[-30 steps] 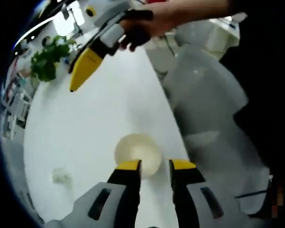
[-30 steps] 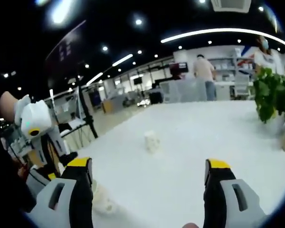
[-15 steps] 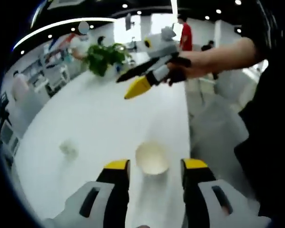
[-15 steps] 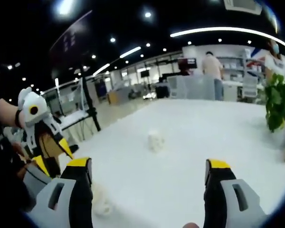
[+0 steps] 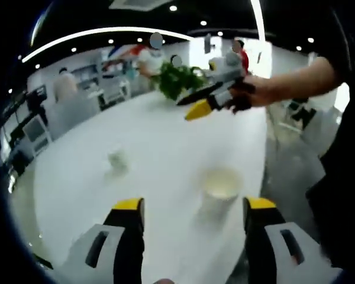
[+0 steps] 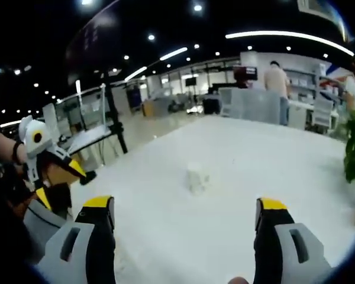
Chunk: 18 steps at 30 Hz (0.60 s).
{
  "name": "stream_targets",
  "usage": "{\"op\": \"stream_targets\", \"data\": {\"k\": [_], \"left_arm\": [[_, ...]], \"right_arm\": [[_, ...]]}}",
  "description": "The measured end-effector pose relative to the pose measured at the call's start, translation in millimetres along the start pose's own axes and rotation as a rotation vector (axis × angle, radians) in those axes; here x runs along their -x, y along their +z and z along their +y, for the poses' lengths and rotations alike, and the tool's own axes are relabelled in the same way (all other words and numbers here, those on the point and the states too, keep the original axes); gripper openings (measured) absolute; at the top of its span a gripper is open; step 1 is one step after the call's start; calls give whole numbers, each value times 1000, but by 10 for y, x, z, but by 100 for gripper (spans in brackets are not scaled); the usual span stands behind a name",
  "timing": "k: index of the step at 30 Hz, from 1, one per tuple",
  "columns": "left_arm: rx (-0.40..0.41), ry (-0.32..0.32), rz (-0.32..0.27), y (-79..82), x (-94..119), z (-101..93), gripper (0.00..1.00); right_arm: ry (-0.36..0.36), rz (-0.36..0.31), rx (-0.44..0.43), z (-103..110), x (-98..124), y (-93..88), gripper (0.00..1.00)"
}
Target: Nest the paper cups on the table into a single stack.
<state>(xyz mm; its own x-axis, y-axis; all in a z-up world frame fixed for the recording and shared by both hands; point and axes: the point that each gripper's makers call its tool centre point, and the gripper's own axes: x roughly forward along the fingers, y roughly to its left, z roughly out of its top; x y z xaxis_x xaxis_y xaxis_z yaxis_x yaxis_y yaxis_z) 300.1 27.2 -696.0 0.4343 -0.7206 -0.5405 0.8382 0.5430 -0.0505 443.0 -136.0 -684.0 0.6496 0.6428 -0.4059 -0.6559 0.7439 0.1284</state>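
Big and bright, the room has a long white counter (image 5: 165,148) under rows of ceiling lights. Your left tool (image 5: 194,210) has its jaws spread wide and holds nothing. Half a second ago the near paper cup (image 5: 220,188) sat right between those jaws. Now it stands upright a bit ahead of them, closer to the right jaw, and your view has tipped up to show more of the room. The far paper cup (image 5: 116,160) stands well apart from the near paper cup, to its left and farther along the counter.

Your right tool (image 6: 186,210) is also wide open and holds nothing. In the right gripper view the far cup (image 6: 197,177) stands alone on the counter, ahead of the jaws and about midway between them. It looks a little nearer than it did before.

Your right tool (image 5: 196,110) shows in the left gripper view too, held above the counter beyond the near paper cup. A green plant (image 5: 178,80) stands behind it at the far end. People (image 5: 149,59) stand past the plant. Nothing lies between the two cups.
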Motion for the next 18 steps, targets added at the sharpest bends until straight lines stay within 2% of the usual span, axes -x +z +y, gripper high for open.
{"op": "stream_targets", "data": {"k": [2, 5, 9, 18], "left_arm": [[13, 19, -23, -10, 14, 32, 70], [26, 44, -32, -57, 21, 83, 75], [73, 79, -63, -43, 24, 145, 85], [124, 123, -77, -87, 74, 216, 99]], "right_arm": [[9, 6, 17, -3, -88, 34, 97], [34, -26, 22, 11, -213, 122, 95], [51, 24, 62, 12, -468, 84, 94], [83, 86, 127, -65, -1018, 34, 90]]}}
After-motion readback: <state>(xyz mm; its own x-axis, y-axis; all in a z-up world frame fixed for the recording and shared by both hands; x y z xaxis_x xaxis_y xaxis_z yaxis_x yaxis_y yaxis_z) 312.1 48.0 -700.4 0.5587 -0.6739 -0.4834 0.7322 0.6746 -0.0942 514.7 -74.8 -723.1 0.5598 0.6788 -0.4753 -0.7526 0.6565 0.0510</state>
